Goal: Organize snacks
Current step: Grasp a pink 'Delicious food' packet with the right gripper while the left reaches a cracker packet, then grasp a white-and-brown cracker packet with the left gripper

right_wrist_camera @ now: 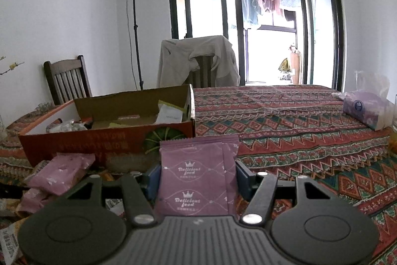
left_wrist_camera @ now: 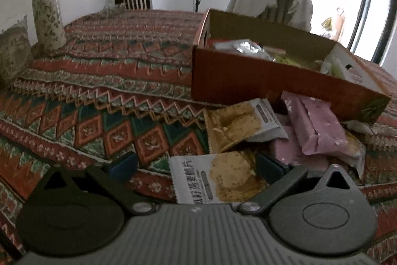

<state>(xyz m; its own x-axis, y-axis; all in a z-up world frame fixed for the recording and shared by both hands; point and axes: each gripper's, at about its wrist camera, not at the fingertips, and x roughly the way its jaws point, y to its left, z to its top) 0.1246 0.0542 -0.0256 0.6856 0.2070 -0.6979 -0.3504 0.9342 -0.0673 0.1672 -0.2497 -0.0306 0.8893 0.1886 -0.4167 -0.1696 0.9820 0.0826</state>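
right gripper [right_wrist_camera: 198,175] is clamped on a purple snack pouch [right_wrist_camera: 197,175], its blue pads pressing the two side edges so the pouch stands upright between them, clear of the worktop [right_wrist_camera: 297,131]. by the look of it the pouch is light, thin and floppy, with a slick film skin; held by the edges it could bow or slide out, so a hold nearer the crimped seam or across the flat faces would likely be safer, and a hard squeeze might crush what is inside. left gripper [left_wrist_camera: 196,165] hangs with its jaws apart over an oat crisp packet [left_wrist_camera: 215,180] that lies flat on the patterned cloth, the pads not pressing it. that packet looks just as light and crinkly, and the crisps are probably brittle, so pinching a sealed end seems wiser than the middle. beyond it lie a second crisp packet [left_wrist_camera: 235,126] and purple wrapped bars [left_wrist_camera: 320,128] in a loose heap, touching one another, just beside the open cardboard box [left_wrist_camera: 248,76] that already holds a few packets. a flowered vase [left_wrist_camera: 47,14] stands well apart.
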